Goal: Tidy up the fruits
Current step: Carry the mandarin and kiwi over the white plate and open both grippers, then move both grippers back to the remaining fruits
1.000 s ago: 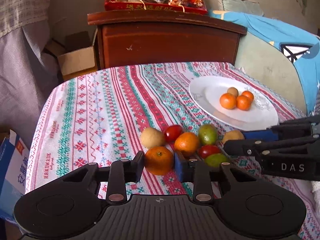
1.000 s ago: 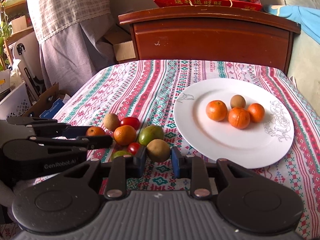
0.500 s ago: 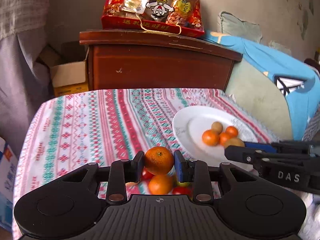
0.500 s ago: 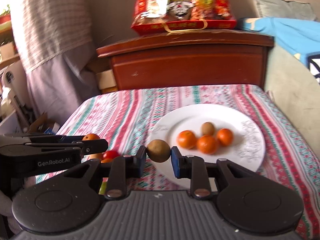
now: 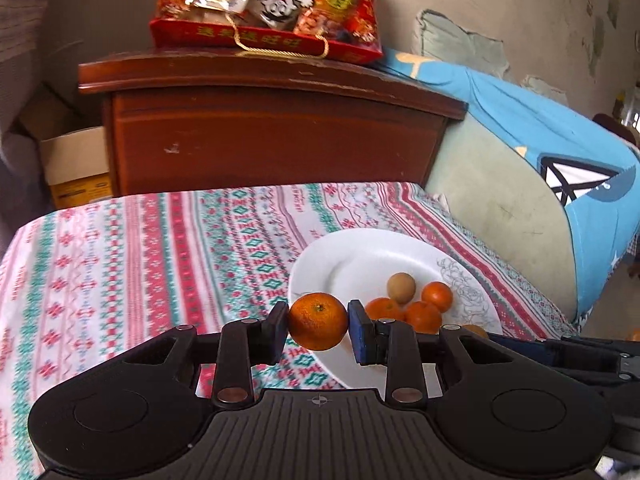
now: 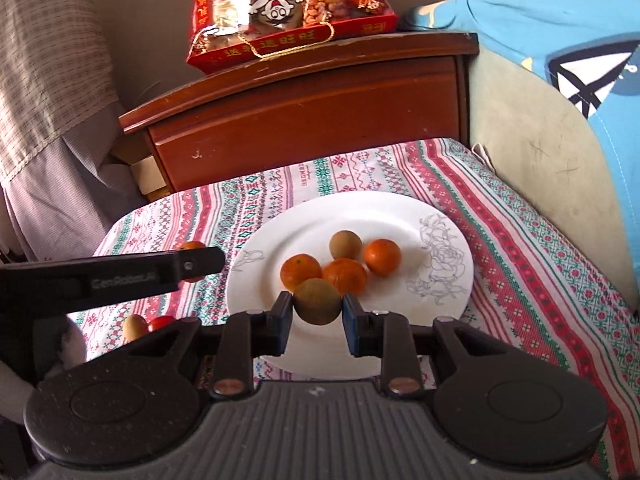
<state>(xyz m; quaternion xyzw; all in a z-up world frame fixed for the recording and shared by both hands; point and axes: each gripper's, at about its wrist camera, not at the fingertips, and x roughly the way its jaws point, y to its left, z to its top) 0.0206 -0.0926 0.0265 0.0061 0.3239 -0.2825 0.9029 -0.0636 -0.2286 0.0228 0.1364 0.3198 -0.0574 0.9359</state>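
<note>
My left gripper [image 5: 318, 322] is shut on an orange mandarin [image 5: 318, 320] and holds it in the air over the left rim of the white plate [image 5: 344, 256]. My right gripper [image 6: 317, 307] is shut on a brown kiwi-like fruit [image 6: 317, 300] above the plate's [image 6: 256, 264] front part. On the plate lie three mandarins [image 6: 300, 270] and a brown fruit [image 6: 345, 243]. The left gripper also shows in the right wrist view [image 6: 188, 266], to the plate's left.
A brown fruit [image 6: 134, 326] and a red tomato [image 6: 160, 322] lie on the striped tablecloth [image 6: 520, 248] left of the plate. A wooden cabinet [image 5: 272, 136] with a red snack bag [image 5: 268, 4] stands behind the table. A sofa with blue cloth [image 5: 560, 152] is on the right.
Both grippers have lifted their fruits off the cloth and carried them right and forward, to above the plate. The loose fruit pile has dropped out of the left wrist view.
</note>
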